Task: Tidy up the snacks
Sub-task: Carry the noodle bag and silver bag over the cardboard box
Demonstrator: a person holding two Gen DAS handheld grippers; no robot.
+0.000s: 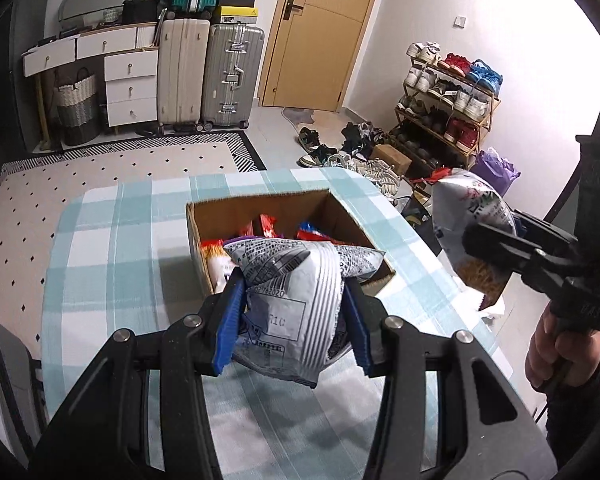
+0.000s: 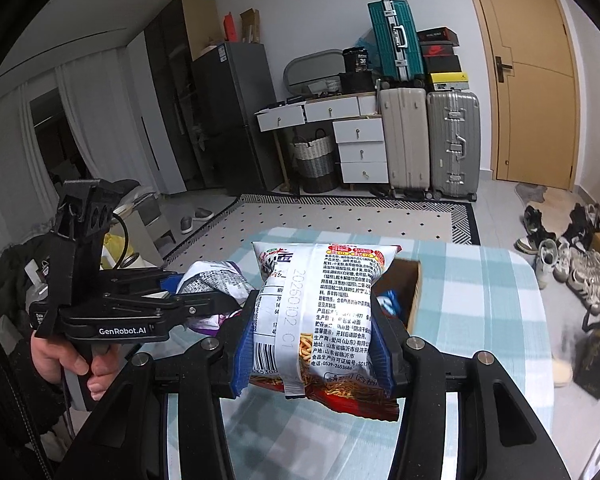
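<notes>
1. Left gripper [image 1: 294, 320], black with blue pads: fingers closed tight on a puffy white and grey snack bag with purple edges [image 1: 296, 280], squeezing it in the middle.
2. Bag held up in the air, far end poking over the near edge of the open brown cardboard box [image 1: 260, 204].
3. Box sitting on the table with the blue and white checked cloth [image 1: 120, 240], toward the far right corner of the table.
4. Inside the box: red, orange and blue snack packs [image 1: 268, 226], standing or leaning together.
5. Right gripper [image 2: 314, 344], same black and blue kind: fingers closed tight on a white noodle snack bag with a red bottom [image 2: 320, 312], printed back side facing the camera.
6. Noodle bag held up above the table, on the right side of the box, near the table's right edge.
7. Both grippers side by side, each with a hand on the handle; left hand [image 2: 64, 356] at the edge of the right camera's view.
</notes>
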